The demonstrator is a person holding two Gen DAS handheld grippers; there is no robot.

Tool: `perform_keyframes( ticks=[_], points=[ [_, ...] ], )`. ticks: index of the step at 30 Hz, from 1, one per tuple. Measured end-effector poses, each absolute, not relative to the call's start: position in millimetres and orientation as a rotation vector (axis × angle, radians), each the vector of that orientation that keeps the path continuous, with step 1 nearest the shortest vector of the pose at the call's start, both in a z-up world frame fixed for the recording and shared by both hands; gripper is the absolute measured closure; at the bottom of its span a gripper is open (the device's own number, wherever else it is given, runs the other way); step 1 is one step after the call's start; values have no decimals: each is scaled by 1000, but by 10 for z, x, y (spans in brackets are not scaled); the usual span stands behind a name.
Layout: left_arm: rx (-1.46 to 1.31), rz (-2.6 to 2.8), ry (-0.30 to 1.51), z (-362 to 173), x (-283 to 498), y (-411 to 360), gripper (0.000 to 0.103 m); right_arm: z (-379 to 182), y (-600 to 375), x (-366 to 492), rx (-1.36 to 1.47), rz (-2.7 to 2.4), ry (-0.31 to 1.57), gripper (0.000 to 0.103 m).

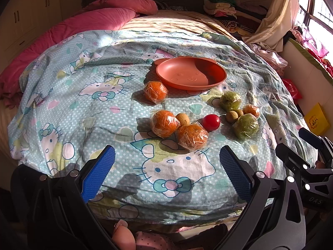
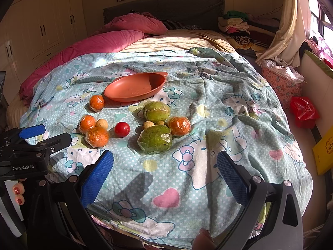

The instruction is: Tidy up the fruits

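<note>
Bed: blue-green cartoon-cat printed bedsheet (image 1: 104,108) spread over the mattress, a rumpled pink quilt (image 1: 100,20) along the far-left side, sunlight across the middle.
Dish: shallow terracotta-coloured plastic plate with small ears (image 1: 190,73) lies on the sheet beyond the fruit, nothing in it.
Oranges: three plastic-wrapped oranges sit left of centre; one (image 1: 155,91) just in front of the plate's near-left rim, two more (image 1: 164,123) (image 1: 192,136) touching each other nearer the claws. A fourth wrapped orange (image 2: 179,125) lies in the right-hand cluster.
Green fruit: two plastic-wrapped green fruits, one (image 2: 156,108) near the plate, the larger (image 2: 155,138) nearer; they look like pears, though the wrap blurs them.
Small fruit: round tan fruit (image 1: 182,119) touches the left oranges; two more (image 2: 148,124) sit between the green fruits.
Tomato: glossy red tomato-like ball (image 1: 210,122) lies between the two clusters, beside the nearest orange.
Left claw (image 1: 166,173): blue pads spread wide, released, hovering over the sheet short of the oranges.
Right claw (image 2: 164,173): likewise released, nothing between its pads, the larger green fruit just ahead.
</note>
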State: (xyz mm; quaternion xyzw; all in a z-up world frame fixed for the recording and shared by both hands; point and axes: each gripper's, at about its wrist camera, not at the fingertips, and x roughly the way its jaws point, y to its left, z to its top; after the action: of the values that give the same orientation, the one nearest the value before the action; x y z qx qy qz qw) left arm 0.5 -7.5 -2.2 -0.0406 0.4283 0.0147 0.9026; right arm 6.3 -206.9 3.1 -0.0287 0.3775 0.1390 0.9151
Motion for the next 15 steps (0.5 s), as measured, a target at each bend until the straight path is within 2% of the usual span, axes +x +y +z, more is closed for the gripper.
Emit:
perform_keyframes(
  ticks=[15],
  points=[
    [-90,32,896,-58,22,-93,8,2,-2084,99,-56,292,783,4]
  ],
)
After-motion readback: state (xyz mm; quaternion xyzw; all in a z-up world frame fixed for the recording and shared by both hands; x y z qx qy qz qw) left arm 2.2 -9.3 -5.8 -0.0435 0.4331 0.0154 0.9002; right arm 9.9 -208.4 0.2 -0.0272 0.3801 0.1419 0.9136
